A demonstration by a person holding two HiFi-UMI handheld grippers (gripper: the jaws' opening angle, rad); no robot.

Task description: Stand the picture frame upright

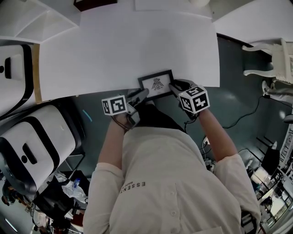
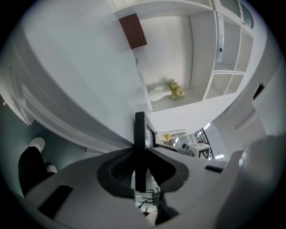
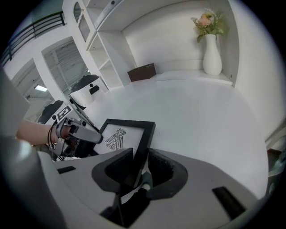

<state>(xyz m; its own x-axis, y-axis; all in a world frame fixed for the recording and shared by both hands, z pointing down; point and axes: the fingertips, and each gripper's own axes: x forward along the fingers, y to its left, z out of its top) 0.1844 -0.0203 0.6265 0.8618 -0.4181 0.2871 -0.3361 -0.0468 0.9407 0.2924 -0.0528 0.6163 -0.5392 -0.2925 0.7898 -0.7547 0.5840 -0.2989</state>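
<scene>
A small black picture frame [image 1: 157, 84] with a bird drawing sits at the near edge of the white table [image 1: 128, 50]. My left gripper [image 1: 143, 94] is at its left side. In the left gripper view the frame [image 2: 140, 134] shows edge-on between the jaws of the left gripper [image 2: 139, 165], which press on it. My right gripper [image 1: 175, 87] is at the frame's right side. In the right gripper view the frame [image 3: 120, 136] slants between the jaws of the right gripper [image 3: 139, 167], which is shut on its right border. The left gripper [image 3: 82, 133] shows on its far side.
A brown box [image 1: 94, 3] lies at the table's far edge, and a white vase with flowers [image 3: 212, 53] stands on a shelf behind. White machines [image 1: 32, 146] stand on the floor to the left, and a white chair [image 1: 274, 59] to the right.
</scene>
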